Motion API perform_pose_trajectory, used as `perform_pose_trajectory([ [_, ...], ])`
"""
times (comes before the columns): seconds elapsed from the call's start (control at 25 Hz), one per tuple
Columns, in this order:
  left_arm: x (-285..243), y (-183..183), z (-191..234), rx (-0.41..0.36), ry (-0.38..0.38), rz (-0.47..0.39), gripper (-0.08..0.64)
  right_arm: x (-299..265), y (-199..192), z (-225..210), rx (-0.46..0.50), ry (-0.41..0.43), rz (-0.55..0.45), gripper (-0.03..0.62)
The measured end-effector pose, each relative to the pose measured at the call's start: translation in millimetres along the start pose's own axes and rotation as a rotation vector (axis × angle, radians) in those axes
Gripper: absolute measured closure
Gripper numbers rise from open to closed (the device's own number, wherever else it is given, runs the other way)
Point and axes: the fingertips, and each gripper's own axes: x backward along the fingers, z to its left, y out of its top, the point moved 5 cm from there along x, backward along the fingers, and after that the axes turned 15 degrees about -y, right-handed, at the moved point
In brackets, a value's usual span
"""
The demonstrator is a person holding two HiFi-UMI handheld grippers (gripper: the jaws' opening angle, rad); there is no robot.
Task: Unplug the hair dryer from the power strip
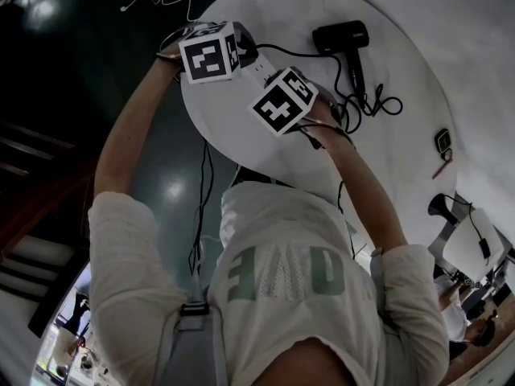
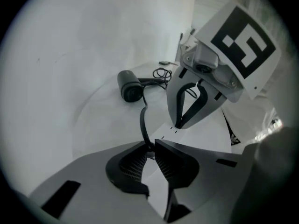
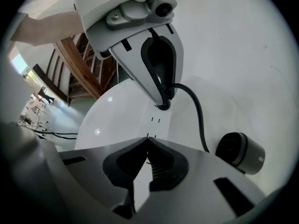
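Observation:
A black hair dryer (image 1: 342, 37) lies on the round white table (image 1: 241, 135). Its black cable (image 2: 142, 120) runs to a plug (image 2: 148, 152) in a white power strip (image 2: 164, 135). In the left gripper view my left gripper (image 2: 150, 149) is shut on that plug, pads pressing it from both sides. My right gripper (image 3: 148, 140) is shut, its tips resting on the power strip (image 3: 156, 120) a short way from the plug. In the head view both marker cubes sit close together over the strip and hide the jaws.
The spare cable lies coiled (image 1: 372, 103) to the right of the dryer. A small dark device (image 1: 442, 141) and a red pen (image 1: 442, 170) lie near the table's right edge. Wooden stairs (image 3: 79, 73) stand beyond the table. Loose cables (image 1: 199, 215) hang below its edge.

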Motion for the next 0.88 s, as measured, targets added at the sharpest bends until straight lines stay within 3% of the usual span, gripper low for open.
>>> perform_pose_trajectory([
  [0.08, -1.7, 3.3, 1.5, -0.030, 0.000, 0.023, 0.494, 0.0, 0.5, 1.0, 0.021, -0.023, 0.002, 0.574],
  [0.12, -1.2, 3.9, 4.1, -0.010, 0.002, -0.005, 0.494, -0.2, 0.5, 0.8, 0.029, -0.037, 0.005, 0.574],
  [0.32, 4.2, -4.6, 5.9, 0.197, 0.049, -0.260, 0.500, -1.4, -0.1, -0.2, 0.016, -0.040, 0.015, 0.572],
  [0.6, 5.7, -15.9, 0.1, 0.360, 0.130, -0.494, 0.503, -2.7, -0.6, -1.3, -0.009, -0.003, 0.028, 0.573],
  [0.8, 6.1, -23.4, -1.1, 0.517, 0.208, -0.704, 0.499, -1.5, -1.0, -0.5, -0.003, -0.030, 0.011, 0.573],
  [0.88, 6.1, -23.9, -3.5, 0.563, 0.258, -0.750, 0.499, -1.2, -1.4, -0.8, -0.013, -0.036, 0.004, 0.574],
])
